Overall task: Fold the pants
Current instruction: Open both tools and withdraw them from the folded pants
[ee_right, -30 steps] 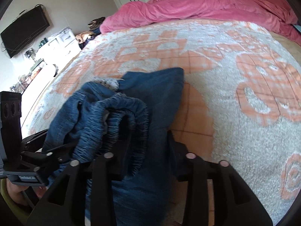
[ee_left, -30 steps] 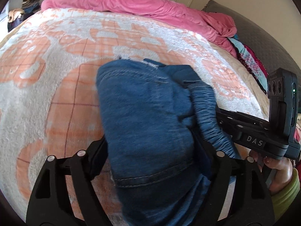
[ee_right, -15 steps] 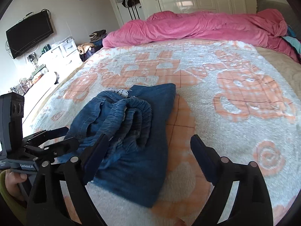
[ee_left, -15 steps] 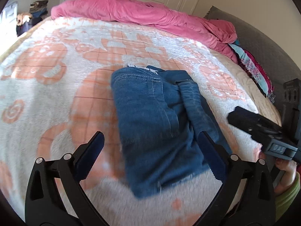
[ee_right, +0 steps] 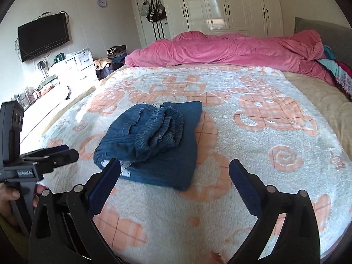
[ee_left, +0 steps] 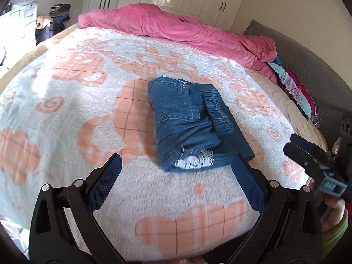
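Your pants [ee_left: 193, 125] lie in a compact folded bundle on the blanket [ee_left: 88, 101] near the middle of the bed, and neither tool is touching them, so the folding looks essentially finished to me. Your left gripper [ee_left: 176, 182] hovers just short of the bundle's near end with its jaws spread wide and nothing between them; your right gripper [ee_right: 175, 184] sits likewise, fingers apart and empty, its left pad [ee_right: 103, 184] overlapping the bundle's near corner in the right wrist view, though I cannot tell whether it actually touches. What is left, if anything, is tidying: the top layer sits skewed on the flat bottom layer, which sticks out along one side, and a strip of white lace trim [ee_left: 194, 160] peeks out at the near end. The denim is mid-blue and fairly thick, with pale topstitching and a gathered, ribbed elastic waistband [ee_left: 217, 112] bunched in a soft roll on top, so the stack is lumpy rather than flat. The blanket underneath is a fluffy white-and-orange plush pile; a rumpled pink duvet [ee_right: 231, 46] runs along the far edge.
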Demonstrator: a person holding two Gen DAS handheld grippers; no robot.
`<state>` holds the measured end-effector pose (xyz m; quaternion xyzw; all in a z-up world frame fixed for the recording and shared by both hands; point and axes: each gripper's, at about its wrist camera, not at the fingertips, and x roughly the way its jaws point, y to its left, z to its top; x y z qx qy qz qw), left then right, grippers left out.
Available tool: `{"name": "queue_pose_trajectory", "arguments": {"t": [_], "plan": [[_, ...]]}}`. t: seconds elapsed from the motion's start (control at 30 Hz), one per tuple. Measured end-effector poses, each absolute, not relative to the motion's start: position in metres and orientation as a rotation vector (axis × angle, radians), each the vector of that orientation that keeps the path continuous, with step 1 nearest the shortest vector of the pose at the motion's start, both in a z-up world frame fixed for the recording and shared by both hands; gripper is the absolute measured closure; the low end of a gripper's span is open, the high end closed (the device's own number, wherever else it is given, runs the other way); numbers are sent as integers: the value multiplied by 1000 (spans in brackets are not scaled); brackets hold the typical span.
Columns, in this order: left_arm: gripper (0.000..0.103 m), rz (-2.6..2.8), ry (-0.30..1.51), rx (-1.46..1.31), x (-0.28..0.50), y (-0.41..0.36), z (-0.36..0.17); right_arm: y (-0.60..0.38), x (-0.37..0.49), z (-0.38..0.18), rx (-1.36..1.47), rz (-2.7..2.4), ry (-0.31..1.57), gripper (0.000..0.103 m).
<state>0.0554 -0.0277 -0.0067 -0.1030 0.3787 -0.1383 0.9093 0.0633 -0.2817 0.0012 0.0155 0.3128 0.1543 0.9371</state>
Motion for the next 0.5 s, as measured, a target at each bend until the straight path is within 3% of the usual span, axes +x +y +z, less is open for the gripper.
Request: {"name": "queue_pose_trajectory", "arguments": {"t": [0.5], "plan": [[9,-216,781,-160,12,-28,-20,-283,21,-19,-7,270,654,5]]}}
